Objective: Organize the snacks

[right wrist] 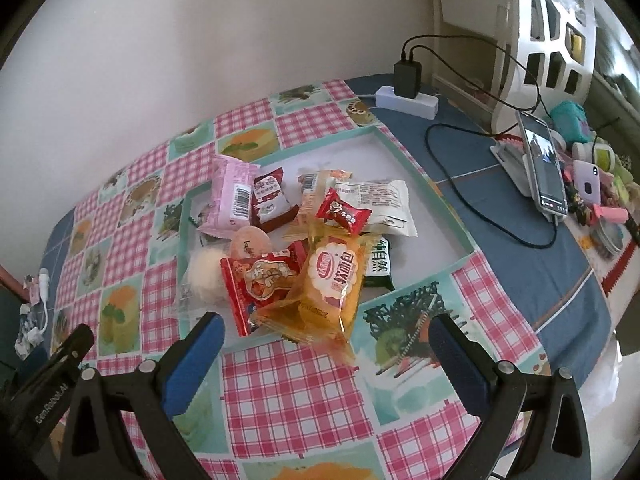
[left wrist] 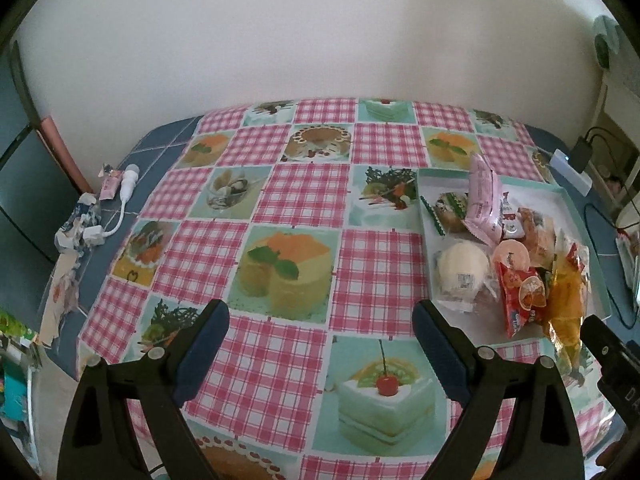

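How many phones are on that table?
2, both at the table's right side in the right wrist view: a large phone propped upright on a white stand with its screen lit, and a smaller lilac phone lying beside it among clutter. More may be hidden.

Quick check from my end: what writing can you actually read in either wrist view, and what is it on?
"GenRobot.AI": on the black tongs body at the lower left of the right wrist view.
Orange packet: large white Chinese characters, too warped to read.
Red packet, red candy, white packet, green-black packet: print too small or blurred.
Pink packet: barcode only, digits unreadable.
Phone: nothing legible.
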The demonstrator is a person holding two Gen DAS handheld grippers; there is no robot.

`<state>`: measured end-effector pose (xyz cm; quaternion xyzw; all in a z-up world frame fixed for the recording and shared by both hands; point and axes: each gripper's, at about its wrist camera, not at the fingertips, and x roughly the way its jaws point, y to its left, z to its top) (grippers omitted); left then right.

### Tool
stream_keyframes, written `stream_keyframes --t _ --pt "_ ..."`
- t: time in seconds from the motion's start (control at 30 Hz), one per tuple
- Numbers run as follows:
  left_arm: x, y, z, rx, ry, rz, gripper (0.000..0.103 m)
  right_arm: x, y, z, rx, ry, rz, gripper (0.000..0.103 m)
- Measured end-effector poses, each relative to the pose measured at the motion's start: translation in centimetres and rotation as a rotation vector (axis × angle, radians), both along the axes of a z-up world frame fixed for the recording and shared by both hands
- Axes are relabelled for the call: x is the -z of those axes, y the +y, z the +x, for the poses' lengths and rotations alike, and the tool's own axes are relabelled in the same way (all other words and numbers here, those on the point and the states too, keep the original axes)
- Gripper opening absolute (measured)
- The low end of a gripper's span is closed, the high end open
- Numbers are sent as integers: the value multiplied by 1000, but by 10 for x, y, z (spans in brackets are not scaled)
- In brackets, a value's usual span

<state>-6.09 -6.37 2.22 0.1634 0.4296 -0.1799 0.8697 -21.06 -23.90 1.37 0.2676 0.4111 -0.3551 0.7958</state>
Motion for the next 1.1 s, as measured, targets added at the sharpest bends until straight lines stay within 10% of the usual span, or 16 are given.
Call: stream_keyframes --t 1.1 --pt "3 -3 0 -14 10 74 93 0 9 12 -68 44 -23 103"
